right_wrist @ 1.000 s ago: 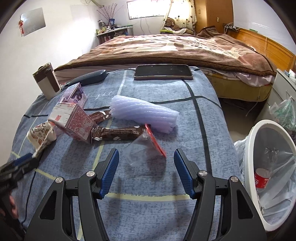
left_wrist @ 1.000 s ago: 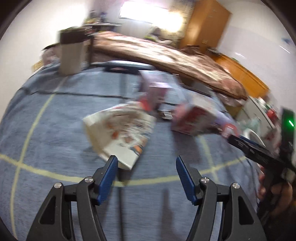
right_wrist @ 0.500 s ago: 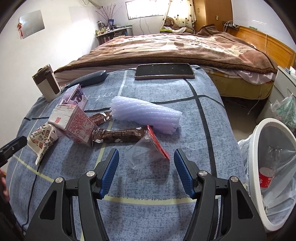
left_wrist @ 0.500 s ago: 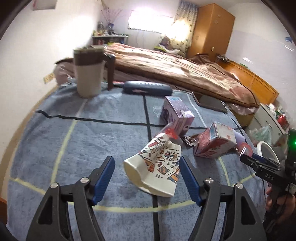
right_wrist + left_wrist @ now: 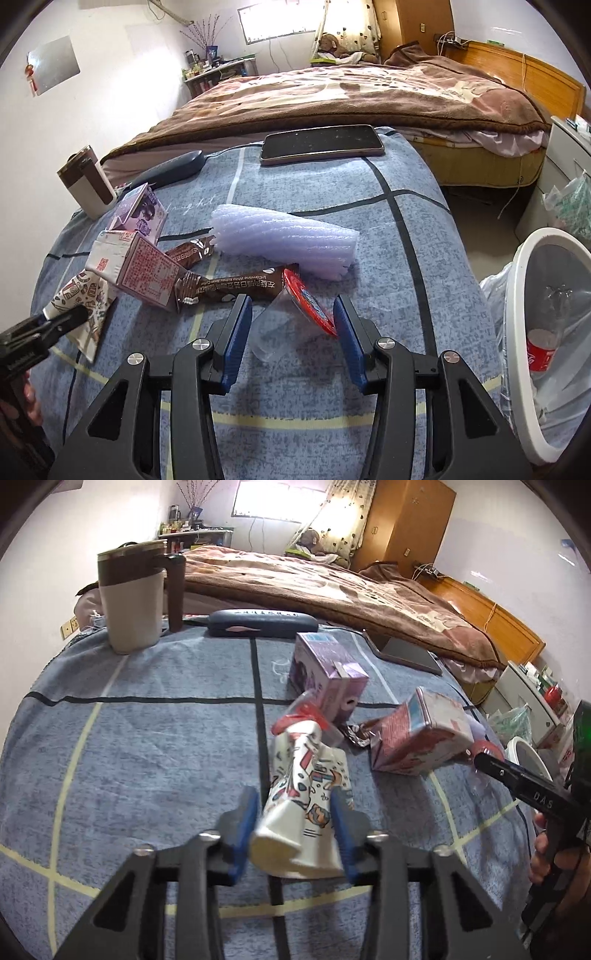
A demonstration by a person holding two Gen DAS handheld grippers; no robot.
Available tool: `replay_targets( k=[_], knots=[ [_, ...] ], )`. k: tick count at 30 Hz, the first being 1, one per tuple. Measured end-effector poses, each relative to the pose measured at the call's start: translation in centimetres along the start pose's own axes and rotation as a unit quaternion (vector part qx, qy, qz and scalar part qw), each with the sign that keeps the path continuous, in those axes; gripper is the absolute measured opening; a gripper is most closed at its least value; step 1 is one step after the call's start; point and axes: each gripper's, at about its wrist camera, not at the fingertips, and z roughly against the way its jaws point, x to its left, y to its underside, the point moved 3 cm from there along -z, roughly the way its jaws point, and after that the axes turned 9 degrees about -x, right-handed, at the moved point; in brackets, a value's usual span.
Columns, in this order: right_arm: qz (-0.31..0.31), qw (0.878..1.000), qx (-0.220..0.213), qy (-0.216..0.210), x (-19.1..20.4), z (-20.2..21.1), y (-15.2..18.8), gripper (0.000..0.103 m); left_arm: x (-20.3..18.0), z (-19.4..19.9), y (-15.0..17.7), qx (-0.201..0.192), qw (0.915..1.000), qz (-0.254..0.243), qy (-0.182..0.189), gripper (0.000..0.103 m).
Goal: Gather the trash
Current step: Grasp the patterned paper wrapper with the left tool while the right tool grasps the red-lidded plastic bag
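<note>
My left gripper [image 5: 293, 812] is shut on a crushed patterned paper cup [image 5: 306, 797], which lies on the blue cloth; the cup also shows in the right wrist view [image 5: 83, 299]. My right gripper [image 5: 293, 321] is open, its fingers on either side of a clear plastic cup with a red lid [image 5: 291, 317]. Other trash on the cloth: a pink carton [image 5: 136, 267], a purple carton [image 5: 142, 214], two brown wrappers [image 5: 236, 286], a foam sleeve [image 5: 288, 240].
A white bin with a clear liner [image 5: 546, 332] stands to the right of the cloth and holds a cola bottle. A phone [image 5: 321, 142], a dark case [image 5: 170, 171] and a brown-and-cream mug [image 5: 133, 594] lie at the far side. A bed is behind.
My left gripper moved forward onto the paper cup and closed on it. My right gripper moved forward, so the clear cup now lies between its fingers.
</note>
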Motion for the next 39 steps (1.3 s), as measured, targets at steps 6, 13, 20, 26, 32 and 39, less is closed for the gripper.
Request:
replay_targets(
  k=[6, 13, 20, 26, 32, 39],
  knots=[
    [0.005, 1.0, -0.006, -0.009, 0.0, 0.6, 0.1, 0.043, -1.3, 0.3, 0.5, 0.001, 1.0, -0.006, 0.0, 0.021],
    [0.007, 1.0, -0.022, -0.022, -0.2, 2.0, 0.1, 0.015, -2.7, 1.3, 1.2, -0.006, 1.0, -0.007, 0.0, 0.021],
    [-0.029, 0.999, -0.019, -0.023, -1.3, 2.7, 0.7, 0.046, -3.4, 2.1, 2.3, -0.007, 1.0, 0.003, 0.001, 0.021],
    [-0.059, 0.997, 0.014, -0.055, -0.8, 1.2, 1.1, 0.054, -3.8, 2.2, 2.7, -0.008, 1.0, 0.003, 0.001, 0.021],
    [-0.073, 0.996, 0.036, -0.045, 0.0, -0.4, 0.9, 0.054, -3.8, 1.8, 2.9, 0.0, 1.0, 0.01, 0.002, 0.021],
    [-0.114, 0.992, 0.029, -0.033, -1.0, -0.9, -0.1, 0.054, -4.1, 1.3, 2.8, 0.001, 0.9999, 0.014, 0.006, 0.021]
  ],
)
